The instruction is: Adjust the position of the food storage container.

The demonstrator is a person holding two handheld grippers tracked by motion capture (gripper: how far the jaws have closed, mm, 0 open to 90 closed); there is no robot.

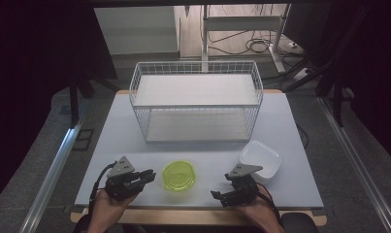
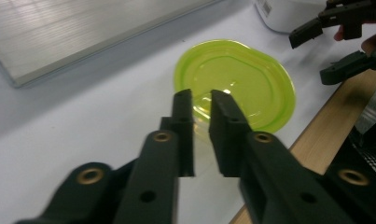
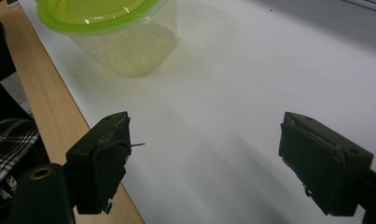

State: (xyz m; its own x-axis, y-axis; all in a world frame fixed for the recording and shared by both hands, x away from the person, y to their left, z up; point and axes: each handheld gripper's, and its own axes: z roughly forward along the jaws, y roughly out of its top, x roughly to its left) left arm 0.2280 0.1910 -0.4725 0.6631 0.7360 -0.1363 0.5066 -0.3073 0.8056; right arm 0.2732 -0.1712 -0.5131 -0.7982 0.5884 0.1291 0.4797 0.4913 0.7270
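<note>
A: Where does the round container with the translucent lime-green plastic lid (image 1: 179, 175) sit?

B: At the near edge of the pale grey table (image 1: 203, 150), between the two hands, in front of the white wire basket (image 1: 196, 99).

A: And the left gripper (image 1: 145, 176)?

B: Its black jaws are nearly together, a narrow gap left, pinching the near rim of the lid in the left gripper view; the pads' contact itself is hard to make out.

A: The right gripper (image 1: 220, 196)?

B: Released: jaws wide apart over bare table, container well off to one side. A white rectangular plastic tub (image 1: 261, 158) stands just beyond it.
</note>
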